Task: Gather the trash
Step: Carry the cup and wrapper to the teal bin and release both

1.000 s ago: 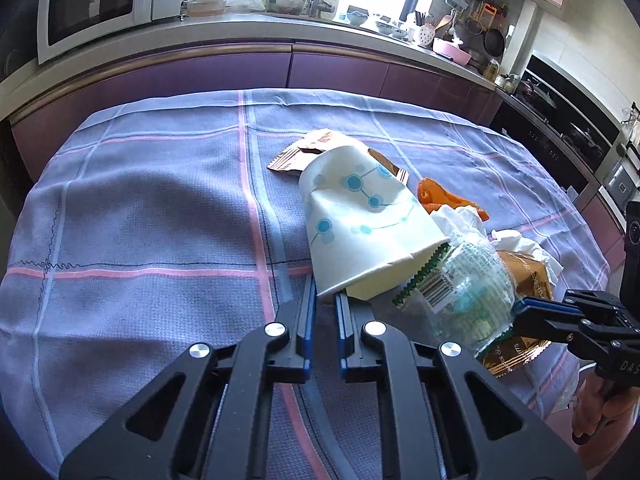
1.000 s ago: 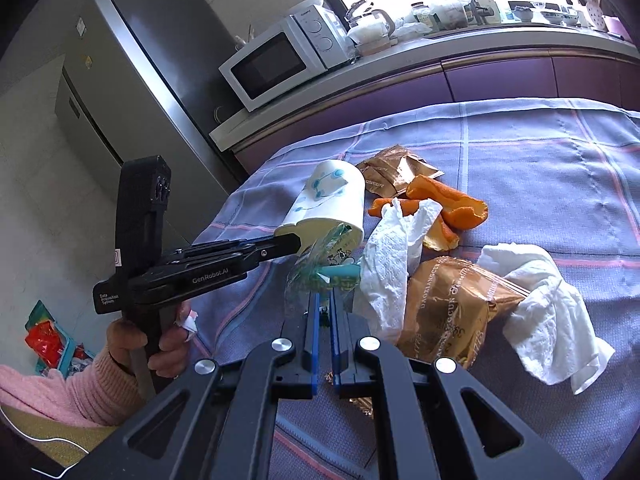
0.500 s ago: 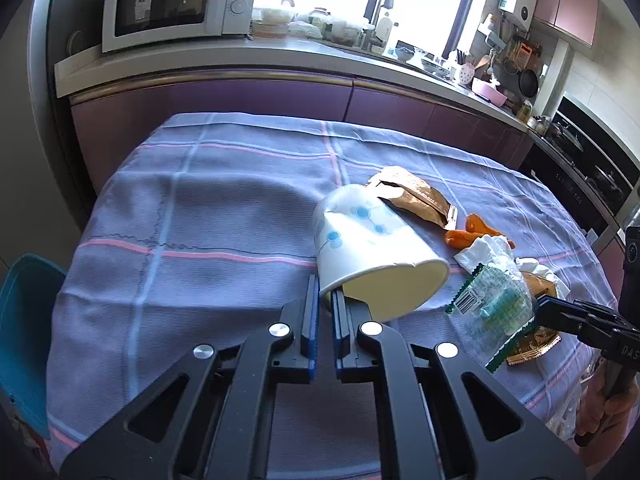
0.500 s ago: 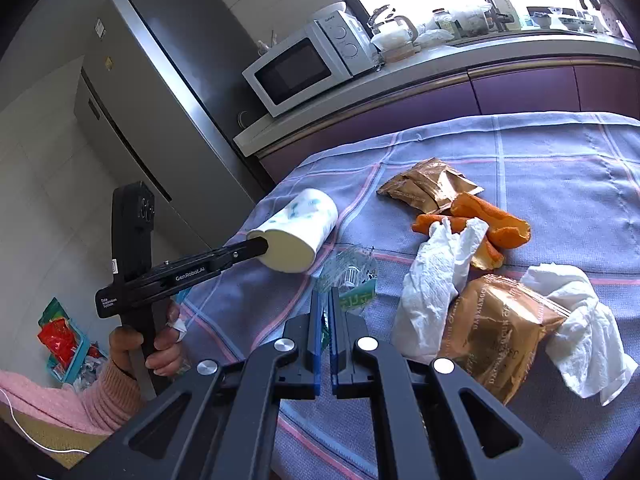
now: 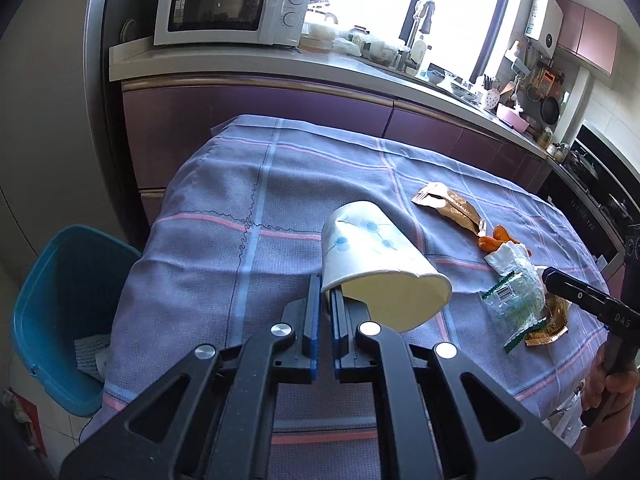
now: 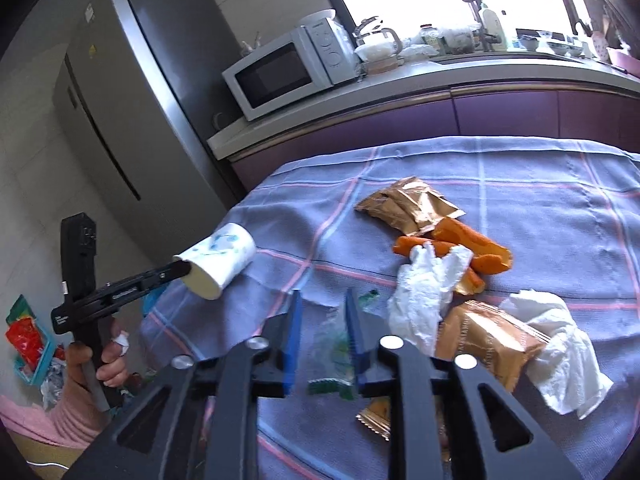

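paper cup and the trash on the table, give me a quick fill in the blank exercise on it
1. The left gripper is shut on the rim of the ____ cup.
2. Beside the table stands a bin coloured ____.
3. The clear wrapper lies between the right gripper jaws, which are ____.
4. On the counter by the fridge stands a white ____.

Missing words: paper; blue; opening; microwave

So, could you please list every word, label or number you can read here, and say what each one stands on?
"DAS": white letters on the black right gripper, partly cut off.
White microwave oven: brand too small to read.
Clear green-edged plastic wrapper: barcode digits unreadable.
Black left gripper: white label blurred.
Crinkled gold foil packet: print unreadable.
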Action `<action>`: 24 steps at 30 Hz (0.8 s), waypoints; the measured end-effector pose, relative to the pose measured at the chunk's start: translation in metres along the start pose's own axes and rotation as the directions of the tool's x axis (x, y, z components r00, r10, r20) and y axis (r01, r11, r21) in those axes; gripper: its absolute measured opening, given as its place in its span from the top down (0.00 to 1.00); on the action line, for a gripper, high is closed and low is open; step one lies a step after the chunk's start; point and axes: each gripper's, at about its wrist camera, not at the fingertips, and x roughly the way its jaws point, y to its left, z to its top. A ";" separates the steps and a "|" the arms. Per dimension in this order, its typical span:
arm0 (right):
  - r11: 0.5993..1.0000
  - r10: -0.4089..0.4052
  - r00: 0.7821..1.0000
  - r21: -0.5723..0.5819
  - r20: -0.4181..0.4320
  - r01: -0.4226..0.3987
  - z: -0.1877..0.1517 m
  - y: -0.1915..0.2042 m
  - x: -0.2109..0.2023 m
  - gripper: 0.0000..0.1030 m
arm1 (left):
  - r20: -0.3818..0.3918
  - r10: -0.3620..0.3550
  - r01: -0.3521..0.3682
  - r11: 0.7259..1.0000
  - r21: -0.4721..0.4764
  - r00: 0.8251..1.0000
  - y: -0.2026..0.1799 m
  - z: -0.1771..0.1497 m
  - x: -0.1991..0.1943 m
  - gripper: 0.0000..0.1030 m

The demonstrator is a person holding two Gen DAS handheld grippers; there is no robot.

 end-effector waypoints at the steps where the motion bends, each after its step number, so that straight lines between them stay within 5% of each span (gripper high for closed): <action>1: 1.000 -0.009 1.000 0.013 0.002 0.009 -0.001 -0.004 -0.001 0.58 | -0.001 -0.002 0.002 1.000 -0.001 1.000 0.001 -0.001 0.000 0.95; 5: 0.999 -0.043 0.998 0.013 -0.041 0.043 -0.008 -0.010 0.006 0.63 | -0.004 -0.012 0.012 1.000 -0.004 1.000 0.004 -0.005 0.000 0.95; 9: 0.999 -0.032 0.996 -0.011 -0.089 0.031 -0.013 -0.003 0.018 0.91 | -0.003 -0.016 0.016 1.000 -0.003 1.000 0.004 -0.007 0.000 0.95; 24: 0.980 0.152 0.987 -0.121 -0.056 -0.157 0.020 0.068 0.031 0.94 | 0.064 0.062 -0.057 0.995 -0.077 0.996 0.055 -0.013 -0.046 0.96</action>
